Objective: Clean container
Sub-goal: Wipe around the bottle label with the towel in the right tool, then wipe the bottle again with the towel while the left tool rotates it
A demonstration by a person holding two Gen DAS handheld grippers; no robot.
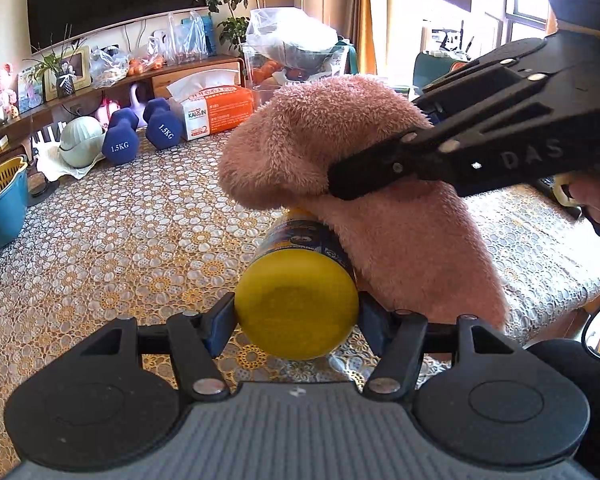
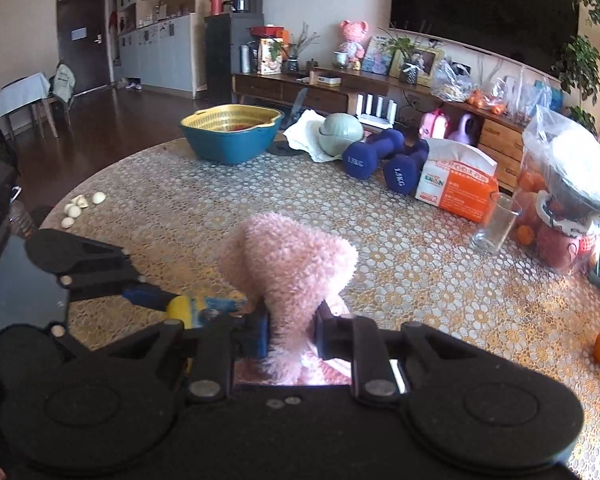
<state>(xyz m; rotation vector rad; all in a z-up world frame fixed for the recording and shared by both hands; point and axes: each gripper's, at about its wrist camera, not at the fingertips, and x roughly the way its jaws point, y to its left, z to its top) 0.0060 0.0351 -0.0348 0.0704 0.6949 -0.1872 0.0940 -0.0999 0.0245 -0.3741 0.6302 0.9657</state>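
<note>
The left claw pinches the yellow end of the container, which lies sideways just above the counter. The right claw is pressed on a pink cloth draped over the container's far part. If the cloth pushes hard, the smooth round end may slip from the pads. Farther off, a glass looks empty, and the basin perhaps holds something red.
</note>
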